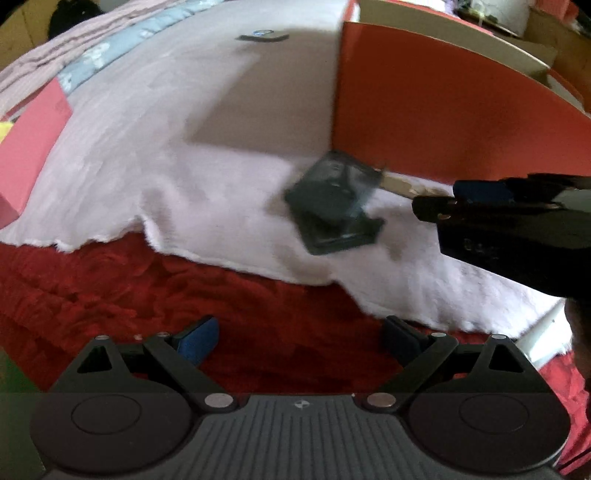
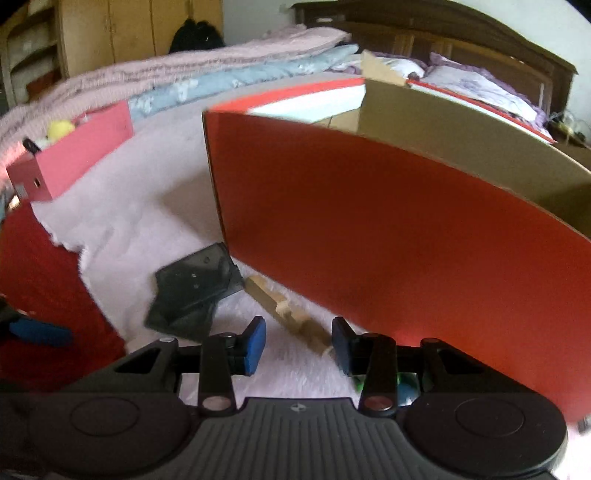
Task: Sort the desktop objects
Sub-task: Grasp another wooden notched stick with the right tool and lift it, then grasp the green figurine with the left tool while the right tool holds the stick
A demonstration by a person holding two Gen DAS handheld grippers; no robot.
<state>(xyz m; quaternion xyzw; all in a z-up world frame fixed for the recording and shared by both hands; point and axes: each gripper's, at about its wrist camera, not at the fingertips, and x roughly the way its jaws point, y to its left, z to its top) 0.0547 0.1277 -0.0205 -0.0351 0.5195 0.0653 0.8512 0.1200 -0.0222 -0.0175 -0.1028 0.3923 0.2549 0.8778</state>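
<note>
A dark translucent plastic case [image 1: 332,203] lies on the white fleece cloth [image 1: 184,177] beside the red box [image 1: 443,122]. A pale wooden piece [image 2: 288,314] lies to its right along the box wall. In the right wrist view the case [image 2: 192,291] is ahead and left, and my right gripper [image 2: 298,345] is open with the near end of the wooden piece between its blue pads. My left gripper [image 1: 301,338] is open and empty over the red blanket [image 1: 184,295]. The right gripper's fingers [image 1: 476,192] enter the left wrist view from the right.
The tall red box [image 2: 369,240] stands open-topped right of the items. A pink box [image 2: 77,155] with a yellow ball [image 2: 61,129] sits far left. Folded blankets [image 2: 184,70] lie behind. A small dark flat object [image 1: 262,36] lies at the cloth's far end.
</note>
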